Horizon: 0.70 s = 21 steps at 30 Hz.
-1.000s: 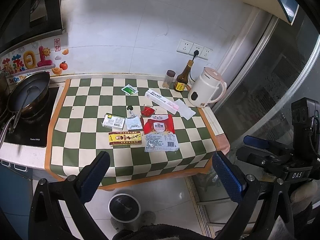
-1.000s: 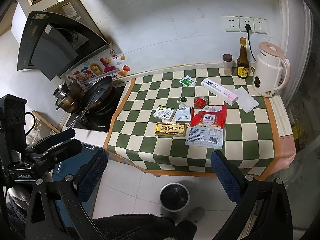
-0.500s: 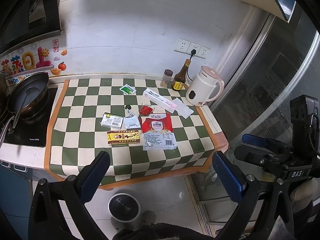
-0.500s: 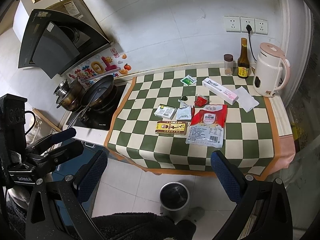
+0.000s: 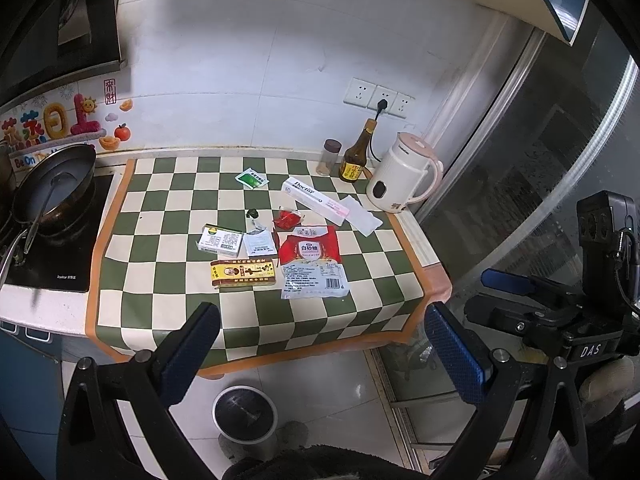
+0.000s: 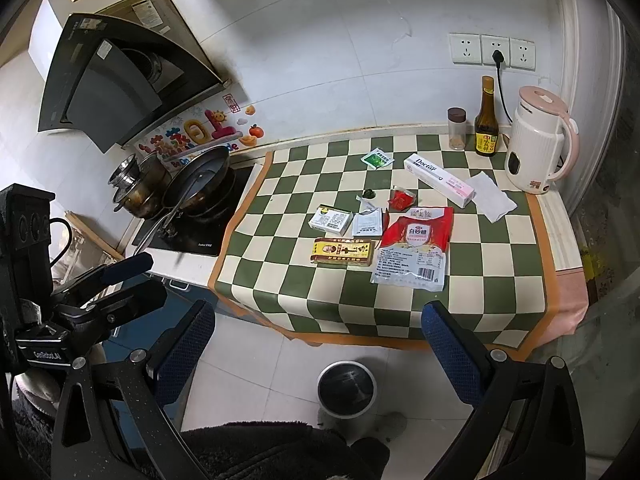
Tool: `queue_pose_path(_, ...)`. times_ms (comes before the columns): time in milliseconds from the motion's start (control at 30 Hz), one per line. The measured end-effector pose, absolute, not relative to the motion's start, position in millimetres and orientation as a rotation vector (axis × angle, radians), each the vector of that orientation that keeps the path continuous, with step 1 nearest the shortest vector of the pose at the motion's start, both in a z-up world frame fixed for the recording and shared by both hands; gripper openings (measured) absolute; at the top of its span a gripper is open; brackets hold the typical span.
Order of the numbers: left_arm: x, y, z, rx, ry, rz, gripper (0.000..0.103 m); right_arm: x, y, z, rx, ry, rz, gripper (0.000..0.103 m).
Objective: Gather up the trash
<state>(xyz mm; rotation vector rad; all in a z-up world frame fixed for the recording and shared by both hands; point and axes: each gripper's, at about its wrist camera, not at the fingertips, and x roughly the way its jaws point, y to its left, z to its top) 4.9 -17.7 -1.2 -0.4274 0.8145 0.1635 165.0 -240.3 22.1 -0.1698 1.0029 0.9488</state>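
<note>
From the left wrist camera, the left gripper hangs in the air in front of a kitchen counter, its two blue-padded fingers spread wide with nothing between them. Beyond them lies a green and cream checkered cloth scattered with trash: a red and clear sugar bag near the middle, a yellow and red box just to its left, a small white box behind that, a torn white sachet beside the white box, a crumpled red wrapper, a small dark green scrap, a green sachet farther back, a long white and pink toothpaste box and a white tissue touching its end. At the back right stand a spice jar, a brown bottle and a white and pink kettle. A wok sits on the hob to the left. On the floor below the counter's front edge stands a round trash bin. The right gripper shows at the right edge, well away from the counter. From the right wrist camera, the right gripper also hangs clear of the counter, fingers spread wide and empty. The same litter lies on the cloth, with the sugar bag nearest and the yellow and red box touching its left side. The bin stands on the tiled floor between the fingers. The left gripper appears at the left, its fingers apart.
</note>
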Motion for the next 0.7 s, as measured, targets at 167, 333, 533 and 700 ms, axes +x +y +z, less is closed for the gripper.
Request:
queue_pose_path(167,6.9,-21.0,0.9,-0.429,0.816,0.162,0.103,162.6,-241.4,22.2,-0.17,1.002,0.948,0.103)
queue_pose_path(333,6.9,-17.6,-1.3,-0.43,0.817,0.164,0.103,163.3,-240.9,23.2,-0.17,1.002,0.948,0.103)
queue_pose_path(533,8.1,-22.3,0.1,-0.429,0.816,0.161,0.103,162.8,-241.0,23.1,-0.173,1.003,0.949,0.103)
queue_pose_path(700,7.7,-21.1,2.3,-0.43,0.818,0.158,0.103,159.7,-242.4,23.4,-0.176,1.002,0.952,0.103)
